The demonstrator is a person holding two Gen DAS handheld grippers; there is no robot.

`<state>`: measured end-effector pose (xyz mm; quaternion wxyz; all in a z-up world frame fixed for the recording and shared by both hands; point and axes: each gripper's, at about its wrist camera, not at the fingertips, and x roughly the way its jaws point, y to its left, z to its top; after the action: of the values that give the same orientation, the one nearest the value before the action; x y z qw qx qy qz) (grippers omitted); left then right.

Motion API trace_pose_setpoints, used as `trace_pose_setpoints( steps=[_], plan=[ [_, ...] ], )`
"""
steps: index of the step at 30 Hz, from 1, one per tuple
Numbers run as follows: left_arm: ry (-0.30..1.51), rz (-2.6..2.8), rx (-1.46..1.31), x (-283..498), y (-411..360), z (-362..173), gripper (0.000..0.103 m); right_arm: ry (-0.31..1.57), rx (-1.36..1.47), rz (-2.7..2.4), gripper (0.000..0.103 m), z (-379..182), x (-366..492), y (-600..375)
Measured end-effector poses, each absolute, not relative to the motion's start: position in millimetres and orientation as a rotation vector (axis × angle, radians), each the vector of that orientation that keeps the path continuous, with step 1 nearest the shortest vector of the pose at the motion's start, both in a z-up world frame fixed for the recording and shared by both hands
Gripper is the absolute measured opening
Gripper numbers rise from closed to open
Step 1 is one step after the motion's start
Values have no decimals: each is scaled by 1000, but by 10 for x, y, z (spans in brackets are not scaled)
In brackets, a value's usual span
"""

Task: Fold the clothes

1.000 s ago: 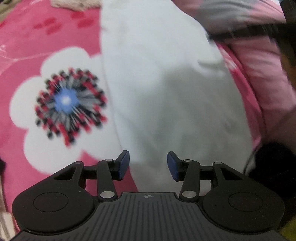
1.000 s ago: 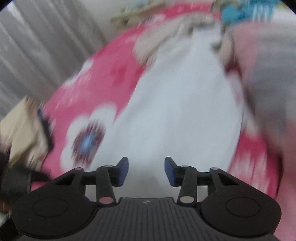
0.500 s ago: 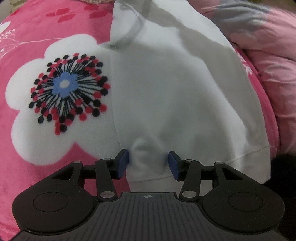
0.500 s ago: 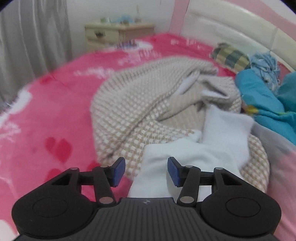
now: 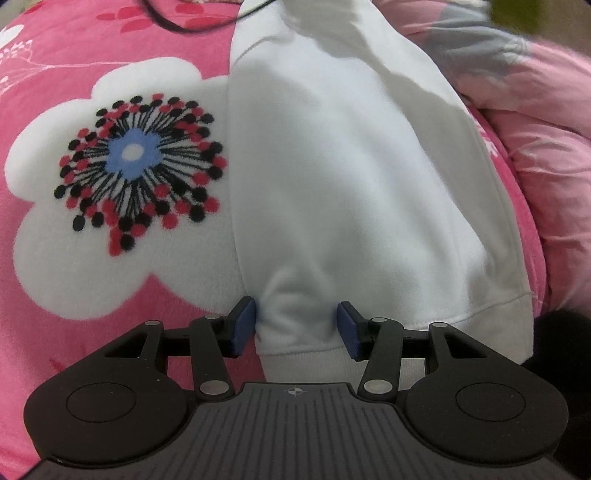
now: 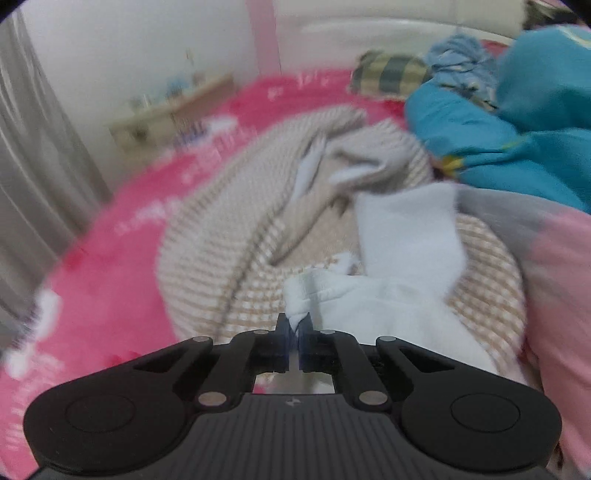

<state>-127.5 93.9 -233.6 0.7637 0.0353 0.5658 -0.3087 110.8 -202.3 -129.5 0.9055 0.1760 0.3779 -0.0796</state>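
Note:
A white garment lies spread flat on the pink flowered blanket. My left gripper is open and pressed down over the garment's near hem corner. A puckered bulge of the white fabric sits between its blue pads. In the right wrist view, my right gripper is shut on a bunched edge of the white garment at its far end, where the fabric lies over a beige checked knit.
A pink quilt borders the garment on the right. A black cable crosses the blanket's top. Teal clothes and a checked pillow sit by the headboard. A bedside cabinet and grey curtain stand beyond the bed.
My right gripper swept from over the spread garment to its far end and shut on the bunched white edge. My left gripper sank slightly onto the hem, jaws unchanged.

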Motion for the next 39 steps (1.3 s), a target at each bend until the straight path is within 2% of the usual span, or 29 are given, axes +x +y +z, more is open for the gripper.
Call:
trace_pose_setpoints(
  steps=[8, 14, 22, 24, 26, 28, 32, 34, 37, 39],
  plan=[
    [1270, -650, -70, -1160, 1026, -2364, 46, 646, 576, -122, 5, -716, -546, -2371],
    [1291, -587, -143, -1136, 1134, -2317, 45, 642, 753, -139, 5, -630, -1757, -2403],
    [1256, -428, -120, -1136, 1279, -2124, 45, 720, 1131, -175, 5, -1325, -2785, -2140],
    [1250, -399, -134, -1116, 1316, -2022, 45, 782, 1237, -195, 11, -1641, -2871, -2076],
    [1241, -402, -131, -1104, 1287, -1887, 45, 921, 1317, -175, 19, -1916, -2894, -2001],
    [1232, -453, -115, -1127, 1222, -1736, 46, 1035, 1324, -102, 22, -1988, -2933, -1913],
    [1253, -612, -146, -1165, 968, -1575, 47, 1040, 1082, -89, 22, -1659, -2997, -2020],
    [1280, -673, -187, -1212, 818, -1595, 47, 1014, 925, -112, 28, -1473, -2994, -2116],
    [1310, -735, -206, -1253, 517, -1666, 47, 969, 511, -168, 29, -1252, -2786, -2200],
    [1308, -765, -165, -1298, 340, -1691, 47, 970, 224, -118, 34, -1220, -2609, -2076]
  ],
)
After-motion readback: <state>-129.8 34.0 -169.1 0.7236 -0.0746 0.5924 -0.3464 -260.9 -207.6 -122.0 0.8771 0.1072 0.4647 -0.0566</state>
